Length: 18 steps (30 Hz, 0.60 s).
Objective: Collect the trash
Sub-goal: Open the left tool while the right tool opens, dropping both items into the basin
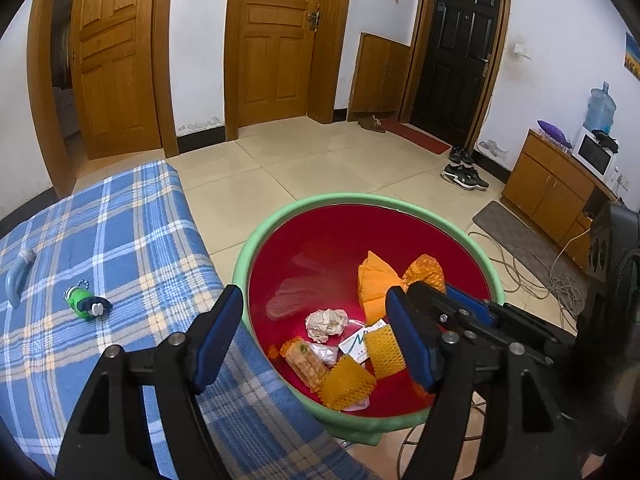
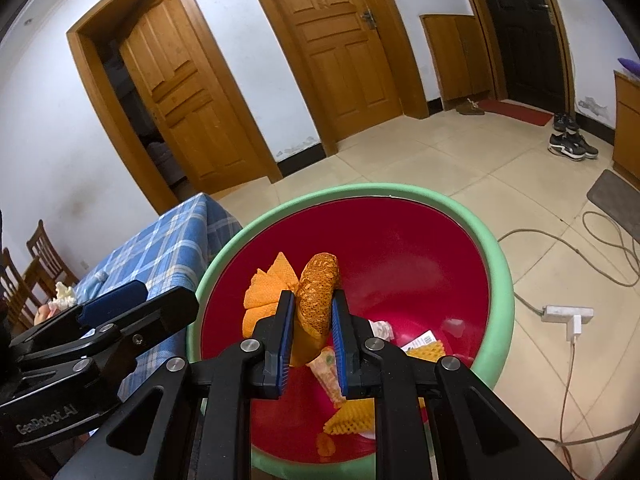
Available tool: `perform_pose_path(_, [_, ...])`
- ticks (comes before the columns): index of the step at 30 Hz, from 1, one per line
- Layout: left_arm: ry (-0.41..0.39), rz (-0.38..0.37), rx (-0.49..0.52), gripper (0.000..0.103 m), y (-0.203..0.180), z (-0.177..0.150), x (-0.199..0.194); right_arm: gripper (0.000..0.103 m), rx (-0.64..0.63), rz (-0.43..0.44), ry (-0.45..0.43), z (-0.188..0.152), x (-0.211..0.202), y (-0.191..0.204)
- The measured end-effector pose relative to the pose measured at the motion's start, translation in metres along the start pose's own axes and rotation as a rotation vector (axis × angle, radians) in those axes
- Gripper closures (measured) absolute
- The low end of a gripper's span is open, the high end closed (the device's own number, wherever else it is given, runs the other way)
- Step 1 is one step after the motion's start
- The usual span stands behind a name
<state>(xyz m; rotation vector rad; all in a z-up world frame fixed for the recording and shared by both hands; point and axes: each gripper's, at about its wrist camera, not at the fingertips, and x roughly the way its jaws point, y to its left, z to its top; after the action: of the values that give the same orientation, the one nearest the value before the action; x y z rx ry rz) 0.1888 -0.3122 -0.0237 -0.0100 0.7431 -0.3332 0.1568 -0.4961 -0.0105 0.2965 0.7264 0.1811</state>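
A red basin with a green rim [image 1: 360, 199] stands beside the table and holds several pieces of trash: a crumpled paper ball [image 1: 326, 324], yellow foam nets [image 1: 348, 386], a snack wrapper [image 1: 304, 364] and a white card [image 1: 358, 342]. My left gripper [image 1: 316, 336] hangs open over the basin's near side, with nothing between its blue pads. My right gripper [image 2: 313, 300] is shut on an orange foam net [image 2: 318, 292], held above the basin [image 2: 400, 190]. In the left wrist view that net [image 1: 426, 272] shows past the right gripper [image 1: 460, 304].
A table with a blue plaid cloth [image 1: 120, 240] lies left of the basin, with a green toy [image 1: 86, 304] and a pale blue object [image 1: 16, 280] on it. Cables [image 1: 532, 276] and a power strip [image 2: 568, 316] lie on the tiled floor at the right. Wooden chairs [image 2: 24, 276] stand far left.
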Motion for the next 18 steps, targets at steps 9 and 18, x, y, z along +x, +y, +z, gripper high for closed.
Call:
perform_pose_path(9, [0.01,0.009,0.002,0.029,0.002,-0.001,-0.001,0.072,-0.007,-0.011,0.02,-0.002,0.005,0.0])
perform_pose_path(18, [0.013,-0.003,-0.027,0.028,0.015,0.006,-0.008,0.034,-0.009,0.014,-0.039,-0.004,-0.001,0.004])
